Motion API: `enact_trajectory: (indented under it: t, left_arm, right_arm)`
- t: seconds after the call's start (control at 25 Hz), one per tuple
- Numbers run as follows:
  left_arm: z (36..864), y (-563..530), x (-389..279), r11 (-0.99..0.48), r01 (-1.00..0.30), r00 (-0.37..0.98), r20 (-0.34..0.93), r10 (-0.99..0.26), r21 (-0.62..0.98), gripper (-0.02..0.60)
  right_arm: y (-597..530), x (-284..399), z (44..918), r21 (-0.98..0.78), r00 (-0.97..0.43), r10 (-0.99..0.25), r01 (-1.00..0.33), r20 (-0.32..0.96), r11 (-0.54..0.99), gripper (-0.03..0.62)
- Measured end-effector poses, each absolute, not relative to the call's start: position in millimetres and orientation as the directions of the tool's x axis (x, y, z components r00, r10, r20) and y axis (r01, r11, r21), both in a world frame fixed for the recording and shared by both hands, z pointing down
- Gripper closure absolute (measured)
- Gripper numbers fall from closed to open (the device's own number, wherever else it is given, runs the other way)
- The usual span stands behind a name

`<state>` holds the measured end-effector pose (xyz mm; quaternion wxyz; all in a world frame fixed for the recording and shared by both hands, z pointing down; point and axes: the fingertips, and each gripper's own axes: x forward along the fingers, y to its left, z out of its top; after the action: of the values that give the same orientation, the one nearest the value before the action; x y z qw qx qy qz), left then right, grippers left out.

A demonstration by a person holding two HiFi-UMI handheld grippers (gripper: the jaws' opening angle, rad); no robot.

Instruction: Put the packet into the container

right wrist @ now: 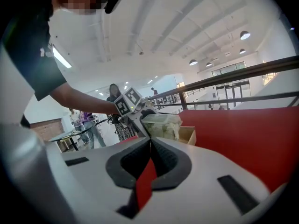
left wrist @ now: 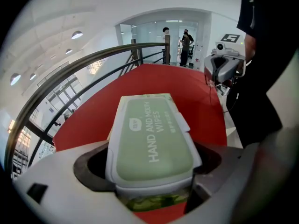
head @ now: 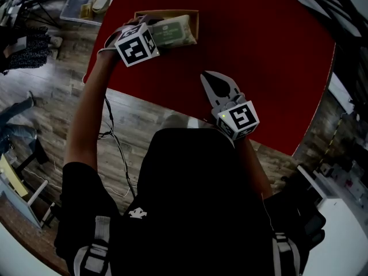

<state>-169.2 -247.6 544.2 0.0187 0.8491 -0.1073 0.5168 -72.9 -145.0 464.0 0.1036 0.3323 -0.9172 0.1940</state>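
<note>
A green-lidded pack of hand and mouth wipes hangs over the open wooden container at the far side of the red table. My left gripper is shut on the packet's near end. In the left gripper view the packet fills the space between the jaws. From the right gripper view the packet sticks up above the container's rim; I cannot tell whether it touches the bottom. My right gripper hovers shut and empty over the table's near part, its jaws pressed together.
A clear plastic bin with small items stands on the wooden floor beyond the table's left edge. Cables trail over the floor on the left. White furniture stands at the right. A dark railing runs behind the table.
</note>
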Motion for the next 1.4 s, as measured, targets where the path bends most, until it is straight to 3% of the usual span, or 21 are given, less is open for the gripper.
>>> enact_trajectory:
  t: [0.76,1.4]
  left_arm:
    - [564.3,-299.2,-168.2,-0.999,0.032,0.403,0.915,-0.018,-0.034,0.114]
    - [583.0,-303.5,-161.3,-0.999,0.038,0.444,0.896,0.027,0.011,0.114]
  right_arm:
    - [-186.4,-107.1,468.3,-0.249,-0.738,-0.592,-0.67,0.323,0.699,0.574]
    - [-179.1,-106.6,490.1,-0.259,-0.731,-0.565,-0.672,0.381,0.694,0.574]
